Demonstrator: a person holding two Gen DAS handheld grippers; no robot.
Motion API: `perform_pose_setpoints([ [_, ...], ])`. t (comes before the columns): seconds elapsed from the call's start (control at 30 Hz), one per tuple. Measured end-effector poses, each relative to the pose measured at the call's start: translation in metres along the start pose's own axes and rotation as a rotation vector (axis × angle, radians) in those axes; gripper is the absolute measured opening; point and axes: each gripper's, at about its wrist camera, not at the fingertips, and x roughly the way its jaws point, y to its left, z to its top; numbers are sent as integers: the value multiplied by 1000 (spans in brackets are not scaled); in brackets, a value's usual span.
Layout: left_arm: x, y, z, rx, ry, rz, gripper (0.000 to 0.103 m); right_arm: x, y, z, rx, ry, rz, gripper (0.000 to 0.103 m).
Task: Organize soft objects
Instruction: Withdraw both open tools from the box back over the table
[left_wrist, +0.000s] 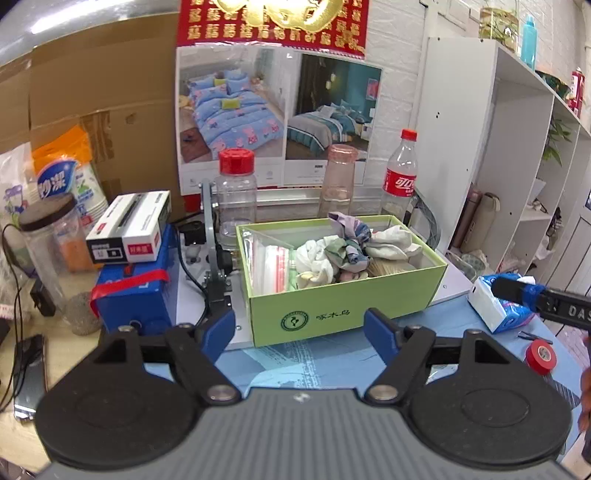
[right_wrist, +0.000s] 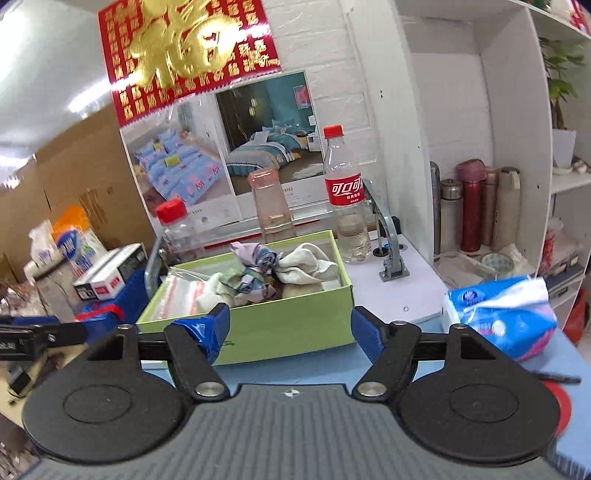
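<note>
A green box (left_wrist: 343, 306) stands on the blue mat, holding crumpled socks and cloths (left_wrist: 347, 251) and a zip bag (left_wrist: 273, 266). My left gripper (left_wrist: 299, 332) is open and empty, just in front of the box. In the right wrist view the same box (right_wrist: 258, 325) with its cloths (right_wrist: 280, 269) sits ahead of my right gripper (right_wrist: 290, 328), which is open and empty. A blue tissue pack (right_wrist: 506, 314) lies to the right; it also shows in the left wrist view (left_wrist: 498, 306), with the right gripper's finger (left_wrist: 517, 290) over it.
Behind the box stand a red-capped jar (left_wrist: 236, 192), a pink bottle (left_wrist: 338, 181) and a cola bottle (left_wrist: 402, 173). A blue box (left_wrist: 136, 291) with a white carton (left_wrist: 129, 229) is at left. A red tape roll (left_wrist: 541, 356) lies at right. White shelves (right_wrist: 498, 147) stand at right.
</note>
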Motion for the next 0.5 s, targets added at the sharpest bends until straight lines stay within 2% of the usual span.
perform_pose_setpoints([
  [0.17,-4,-9,-17,-14,19,9,78,-16,4,-20,80,-36,14,59],
  [0.33,-12,-21,-44,-41,-23,31,78,-28,11,-46,162,-119,1,59],
  [0.5,-14,-29,-66,-57,-7,29,78,-26,7,-65,170,-63,-38,59],
])
